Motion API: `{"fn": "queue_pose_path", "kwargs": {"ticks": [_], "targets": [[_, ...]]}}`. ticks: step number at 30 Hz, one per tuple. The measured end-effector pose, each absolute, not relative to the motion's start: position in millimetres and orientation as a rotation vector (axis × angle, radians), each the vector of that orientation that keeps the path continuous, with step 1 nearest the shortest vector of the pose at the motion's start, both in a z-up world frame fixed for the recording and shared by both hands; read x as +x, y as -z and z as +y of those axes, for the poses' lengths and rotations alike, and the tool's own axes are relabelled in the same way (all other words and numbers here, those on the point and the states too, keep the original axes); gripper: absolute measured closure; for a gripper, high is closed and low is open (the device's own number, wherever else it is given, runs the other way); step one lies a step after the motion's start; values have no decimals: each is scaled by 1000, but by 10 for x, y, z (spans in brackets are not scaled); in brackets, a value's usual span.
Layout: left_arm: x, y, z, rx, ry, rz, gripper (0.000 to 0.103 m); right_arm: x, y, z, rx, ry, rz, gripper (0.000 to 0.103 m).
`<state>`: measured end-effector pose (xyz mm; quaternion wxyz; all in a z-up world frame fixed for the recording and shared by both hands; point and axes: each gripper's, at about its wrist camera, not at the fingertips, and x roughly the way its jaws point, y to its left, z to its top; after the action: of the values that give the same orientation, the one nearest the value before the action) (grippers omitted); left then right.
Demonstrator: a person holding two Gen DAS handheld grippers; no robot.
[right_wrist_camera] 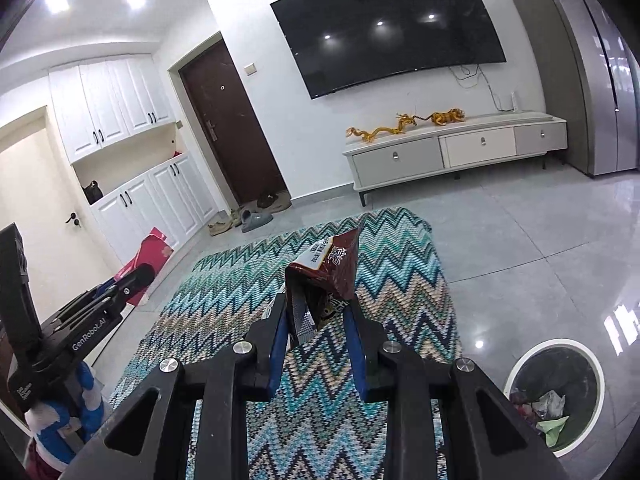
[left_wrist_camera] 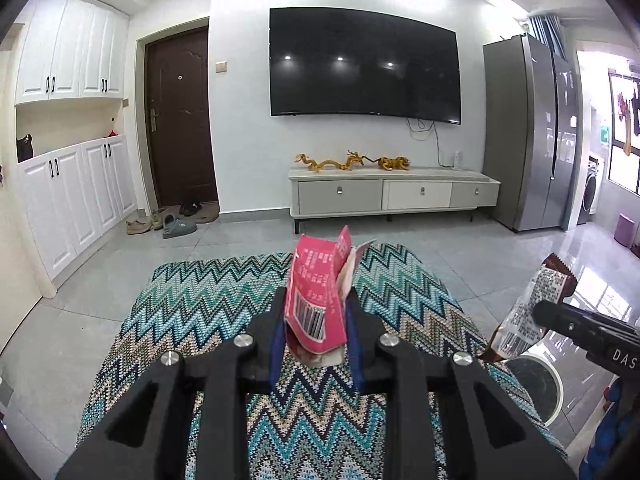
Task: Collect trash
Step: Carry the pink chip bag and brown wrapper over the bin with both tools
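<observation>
My left gripper [left_wrist_camera: 316, 300] is shut on a pink snack wrapper [left_wrist_camera: 318, 300] with a barcode, held above the zigzag-patterned cloth [left_wrist_camera: 224, 312]. My right gripper [right_wrist_camera: 316, 304] is shut on a dark brown snack wrapper [right_wrist_camera: 328, 268], also held above the cloth [right_wrist_camera: 400, 300]. The brown wrapper [left_wrist_camera: 528, 308] and right gripper [left_wrist_camera: 556, 312] show at the right of the left wrist view. The left gripper [right_wrist_camera: 136, 276] with the pink wrapper [right_wrist_camera: 148, 252] shows at the left of the right wrist view. A white-rimmed trash bin [right_wrist_camera: 556, 396] stands on the floor at lower right and holds some trash.
The trash bin [left_wrist_camera: 536, 384] sits just right of the cloth-covered surface. A TV stand [left_wrist_camera: 394, 192] with gold figurines stands under a wall TV [left_wrist_camera: 362, 64]. A fridge [left_wrist_camera: 532, 132] is at right; white cabinets [left_wrist_camera: 72, 188] and shoes [left_wrist_camera: 168, 220] by a brown door are at left.
</observation>
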<state>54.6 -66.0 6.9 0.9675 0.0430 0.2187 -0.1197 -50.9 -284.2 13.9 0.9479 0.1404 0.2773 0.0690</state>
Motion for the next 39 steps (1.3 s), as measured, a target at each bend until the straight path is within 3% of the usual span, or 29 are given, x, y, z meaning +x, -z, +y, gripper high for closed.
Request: {"fn": "queue_pose_path", "kwargs": {"ticks": [21,39], "targets": [[579,-29,-1303,161,337,461,78,-727,4,-3540,378,-8,538,78],[561,438,-3007,319,645,597,78,-1167,541,-4790,520,290,574,78]]}}
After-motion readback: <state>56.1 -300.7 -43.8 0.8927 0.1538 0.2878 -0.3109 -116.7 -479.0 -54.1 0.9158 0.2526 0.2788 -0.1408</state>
